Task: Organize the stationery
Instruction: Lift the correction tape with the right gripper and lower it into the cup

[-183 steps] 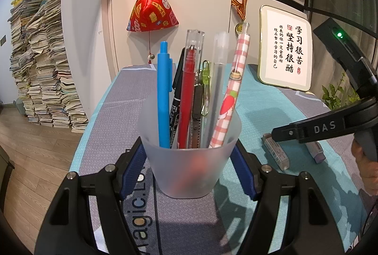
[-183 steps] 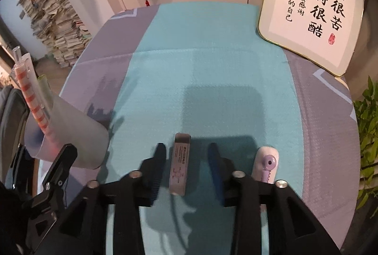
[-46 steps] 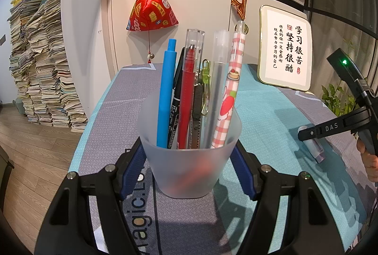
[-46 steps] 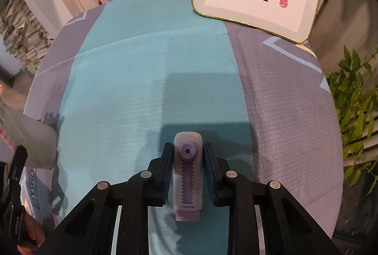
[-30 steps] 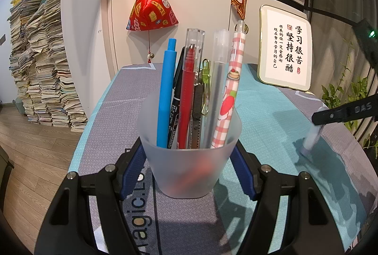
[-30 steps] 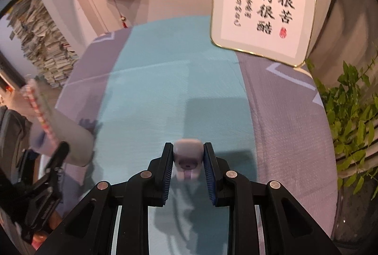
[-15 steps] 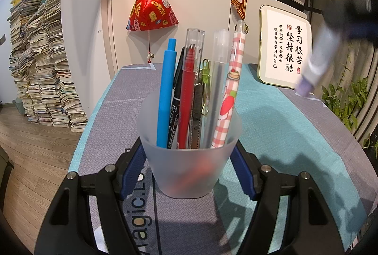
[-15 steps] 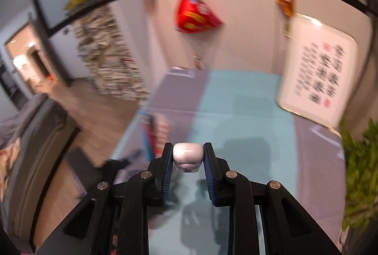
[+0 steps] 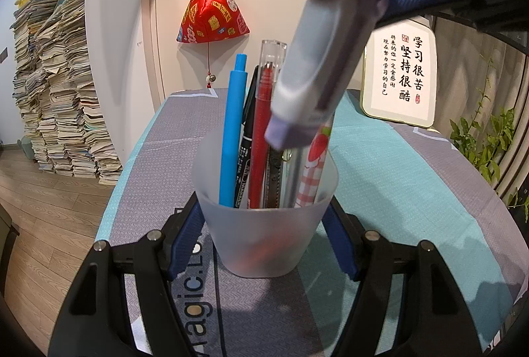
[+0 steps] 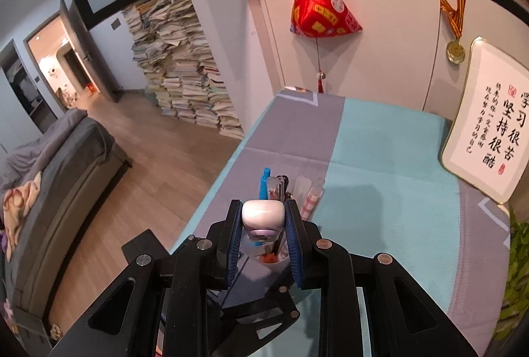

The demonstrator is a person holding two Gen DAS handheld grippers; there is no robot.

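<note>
1. Progress: the cup (image 9: 264, 218) already holds 6 or so items, among them a blue pen (image 9: 233, 138), a black marker (image 9: 244, 155), a red pen (image 9: 264, 125) and a checked pen (image 9: 312, 171). No loose stationery shows on the cloth (image 9: 396, 165) in either view, so the lilac cutter (image 9: 317, 69) looks like the last piece in sight.

2. What is left, as I judge it: lower the cutter into the cup among the pens and release it. It is not yet inside; its lower end hangs over the cup mouth, in front of the pen tops, and contact with them cannot be told.

3. Left gripper (image 9: 264, 224): its fingers (image 9: 185, 234) are clamped on the cup, one pad against each side wall, and the cup stands upright on the cloth between them.

4. Right gripper (image 10: 263, 224): its fingers (image 10: 292, 241) are closed on the cutter's upper end, which sits between the pads near their tips; the rest hangs beyond them.

5. Pose: the right gripper reaches in from above, angled downward, with the cutter tilted so its lower end points down at the cup. The left gripper points slightly down, level with the cup's base.

6. The cup lies directly beyond the right fingertips, below the cutter.
</note>
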